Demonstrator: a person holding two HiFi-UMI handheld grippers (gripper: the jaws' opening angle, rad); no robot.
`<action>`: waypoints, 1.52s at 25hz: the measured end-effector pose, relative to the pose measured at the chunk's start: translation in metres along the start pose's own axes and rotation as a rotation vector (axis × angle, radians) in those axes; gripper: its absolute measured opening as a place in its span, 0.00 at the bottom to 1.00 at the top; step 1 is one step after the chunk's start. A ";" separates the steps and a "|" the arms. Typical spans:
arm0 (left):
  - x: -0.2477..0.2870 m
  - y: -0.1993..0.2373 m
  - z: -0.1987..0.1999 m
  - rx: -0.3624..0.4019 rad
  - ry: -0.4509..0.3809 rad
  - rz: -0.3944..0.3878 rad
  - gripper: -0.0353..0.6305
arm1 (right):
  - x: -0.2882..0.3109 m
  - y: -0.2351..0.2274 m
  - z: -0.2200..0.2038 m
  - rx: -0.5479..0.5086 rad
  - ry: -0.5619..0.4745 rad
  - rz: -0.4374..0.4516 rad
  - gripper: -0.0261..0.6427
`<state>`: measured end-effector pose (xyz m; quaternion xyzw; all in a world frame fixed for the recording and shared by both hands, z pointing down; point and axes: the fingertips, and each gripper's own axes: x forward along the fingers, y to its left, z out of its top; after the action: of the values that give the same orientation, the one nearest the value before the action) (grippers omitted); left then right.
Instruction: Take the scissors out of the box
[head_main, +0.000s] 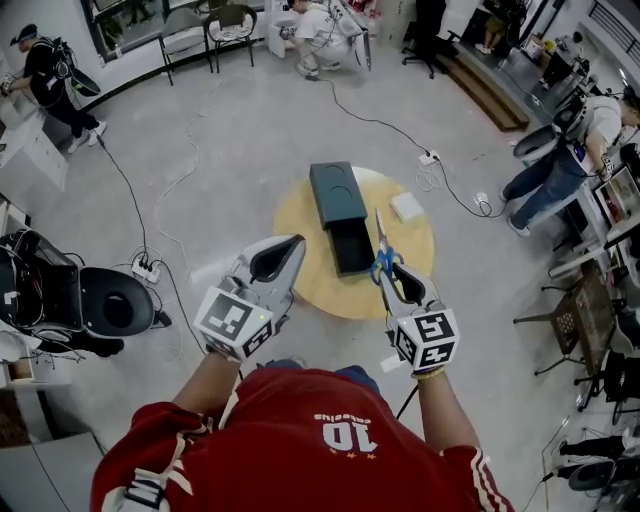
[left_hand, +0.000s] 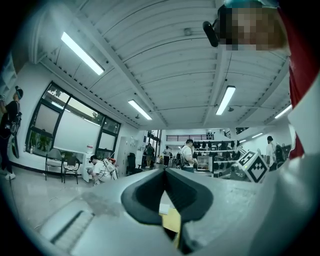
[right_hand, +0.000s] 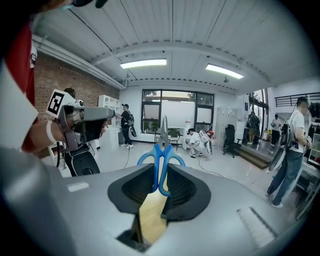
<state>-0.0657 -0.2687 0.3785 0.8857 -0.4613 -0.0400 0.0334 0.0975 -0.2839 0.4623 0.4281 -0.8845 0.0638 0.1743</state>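
Observation:
The scissors (head_main: 382, 258) have blue handles, and their blades point away from me over the round wooden table (head_main: 305, 275). My right gripper (head_main: 396, 278) is shut on the handles and holds them above the table's near right part. In the right gripper view the scissors (right_hand: 161, 152) stand upright between the pads of that gripper (right_hand: 162, 170). The dark box (head_main: 336, 192) lies on the table with its drawer (head_main: 351, 246) pulled out toward me. My left gripper (head_main: 294, 242) hovers at the table's near left edge, shut with nothing in it. Its tips (left_hand: 164, 171) meet in the left gripper view.
A small white block (head_main: 407, 206) lies on the table right of the box. Cables and a power strip (head_main: 147, 268) run across the floor. A black round seat (head_main: 116, 301) stands at the left. People work at desks at the right and far back.

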 end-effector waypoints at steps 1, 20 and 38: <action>0.000 -0.006 0.002 0.002 -0.001 0.006 0.06 | -0.008 0.000 0.005 -0.002 -0.016 0.005 0.17; 0.009 -0.131 0.012 0.048 -0.002 0.006 0.06 | -0.152 -0.024 0.045 0.038 -0.270 0.017 0.17; 0.002 -0.150 0.015 0.067 -0.019 0.015 0.06 | -0.172 -0.025 0.058 0.084 -0.354 -0.034 0.16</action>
<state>0.0561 -0.1845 0.3489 0.8824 -0.4693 -0.0328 -0.0006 0.2010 -0.1882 0.3445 0.4545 -0.8905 0.0214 -0.0011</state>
